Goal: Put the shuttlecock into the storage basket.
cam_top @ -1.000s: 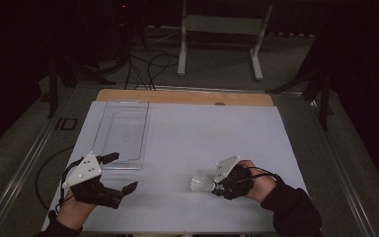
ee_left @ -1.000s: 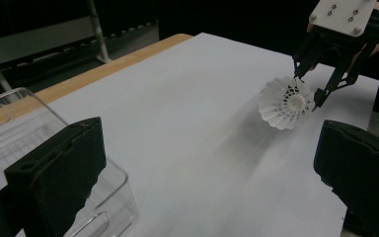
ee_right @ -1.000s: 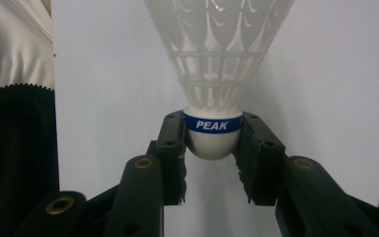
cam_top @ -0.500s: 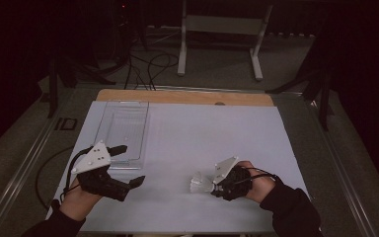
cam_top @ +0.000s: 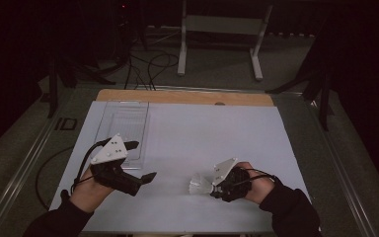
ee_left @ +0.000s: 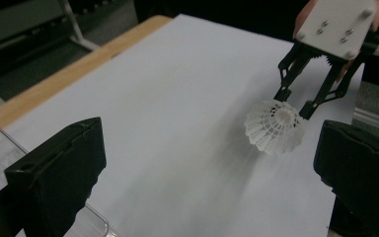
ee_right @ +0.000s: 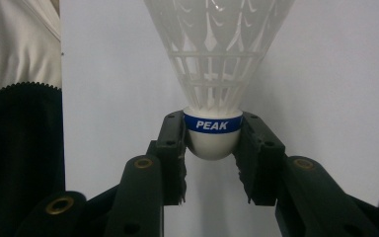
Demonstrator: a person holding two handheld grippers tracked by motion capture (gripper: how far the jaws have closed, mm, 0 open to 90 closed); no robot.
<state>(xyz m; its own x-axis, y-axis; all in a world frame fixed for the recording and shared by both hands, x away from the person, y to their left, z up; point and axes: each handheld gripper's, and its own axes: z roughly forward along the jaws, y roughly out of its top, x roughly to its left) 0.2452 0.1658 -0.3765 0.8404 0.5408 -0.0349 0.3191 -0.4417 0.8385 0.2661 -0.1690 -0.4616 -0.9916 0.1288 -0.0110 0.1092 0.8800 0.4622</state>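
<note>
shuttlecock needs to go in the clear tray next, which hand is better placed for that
Right, probably. The right gripper is shut on the shuttlecock at its cork base. The left gripper is open and holds nothing, though it sits nearer the clear tray.

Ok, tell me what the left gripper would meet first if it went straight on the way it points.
Most likely the shuttlecock held by the right gripper, slightly right of the left gripper's line; before it only bare white table. Depth is hard to judge.

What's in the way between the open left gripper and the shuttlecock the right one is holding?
Nothing visible: bare white table lies between the left gripper and the shuttlecock, held at its cork by the right gripper.
</note>
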